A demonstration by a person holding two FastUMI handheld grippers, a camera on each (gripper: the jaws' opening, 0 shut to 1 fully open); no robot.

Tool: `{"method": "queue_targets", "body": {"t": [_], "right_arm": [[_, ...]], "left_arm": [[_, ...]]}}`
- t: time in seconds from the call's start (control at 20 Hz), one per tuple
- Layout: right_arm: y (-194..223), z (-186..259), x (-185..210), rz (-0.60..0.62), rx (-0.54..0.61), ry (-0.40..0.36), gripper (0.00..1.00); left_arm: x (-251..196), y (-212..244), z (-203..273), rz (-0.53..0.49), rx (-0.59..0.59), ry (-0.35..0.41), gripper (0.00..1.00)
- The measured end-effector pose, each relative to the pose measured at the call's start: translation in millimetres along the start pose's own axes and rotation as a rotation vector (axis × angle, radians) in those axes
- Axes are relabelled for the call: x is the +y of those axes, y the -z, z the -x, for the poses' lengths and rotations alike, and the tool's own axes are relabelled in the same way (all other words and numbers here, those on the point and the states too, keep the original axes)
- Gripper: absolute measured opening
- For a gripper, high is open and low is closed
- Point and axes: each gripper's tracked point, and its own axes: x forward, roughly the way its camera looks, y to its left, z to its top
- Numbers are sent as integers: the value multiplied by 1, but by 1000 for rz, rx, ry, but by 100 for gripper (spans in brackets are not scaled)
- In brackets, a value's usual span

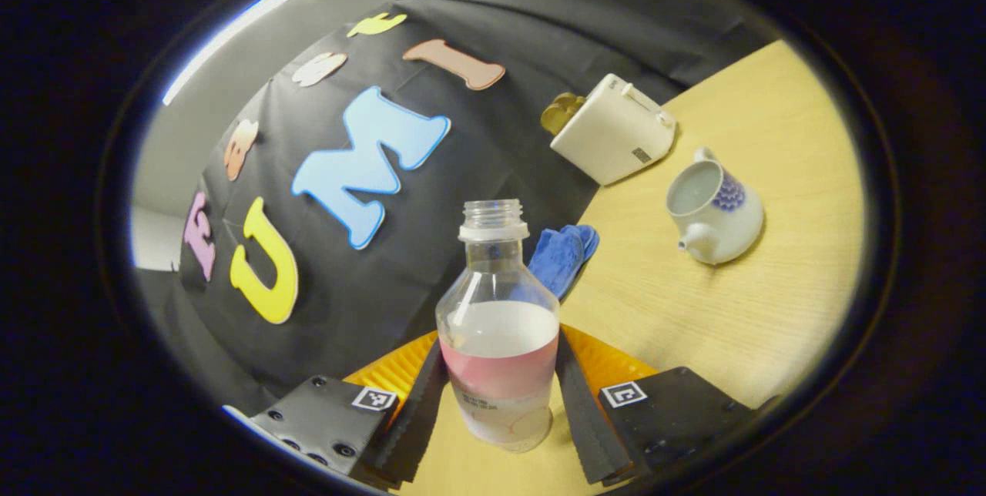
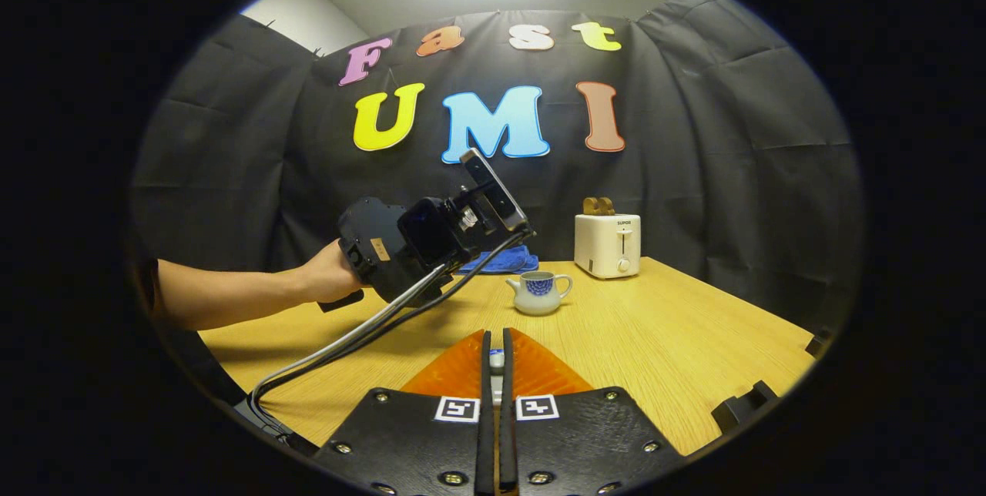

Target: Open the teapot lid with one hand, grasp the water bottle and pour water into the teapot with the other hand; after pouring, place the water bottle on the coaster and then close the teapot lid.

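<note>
The bottle [image 1: 498, 334] stands upright, uncapped mouth up, clamped between the left gripper [image 1: 499, 396] jaws, part full. Beyond it sits the lidless teapot [image 1: 712, 211] on the surface [image 1: 770, 303], spout toward the bottle, toaster [image 1: 612, 129] behind. A hand [image 2: 327, 274] holds the left gripper level. The right gripper [image 2: 497, 361] jaws are together on something small, perhaps the lid.

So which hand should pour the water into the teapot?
Left. The left fingers squeeze the open bottle from both sides, and the teapot sits lidless just ahead. The right fingers are pinched on a small white thing, farther from the teapot.
</note>
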Motion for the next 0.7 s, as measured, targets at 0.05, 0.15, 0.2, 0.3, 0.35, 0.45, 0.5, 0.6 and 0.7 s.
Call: {"method": "queue_targets", "body": {"t": [0.05, 0.15, 0.2, 0.3, 0.35, 0.45, 0.5, 0.6, 0.7], "right_arm": [[-1, 1, -2, -1, -1, 7, 3], [0, 4, -4, -5, -6, 14, 3], [-1, 5, -4, -9, -7, 11, 3], [-1, 4, -3, -8, -9, 10, 3], [-1, 3, -4, -10, -8, 10, 3], [3, 1, -7, -20, 2, 18, 3], [2, 1, -8, -26, 3, 19, 3], [5, 2, -11, -35, 8, 26, 3], [7, 1, -12, -45, 14, 26, 3]], "left_arm": [[-3, -7, 1, -47, -14, 8, 87], [-13, -10, -4, -127, -2, 36, 87], [-17, -10, -6, -156, 4, 49, 87], [-24, -10, -10, -209, 11, 72, 87], [-26, -11, -10, -238, 12, 84, 87], [-34, -12, -16, -333, 24, 107, 87], [-38, -11, -17, -365, 32, 121, 87], [-45, -12, -20, -410, 35, 141, 87], [-55, -14, -24, -435, 40, 160, 87]]}}
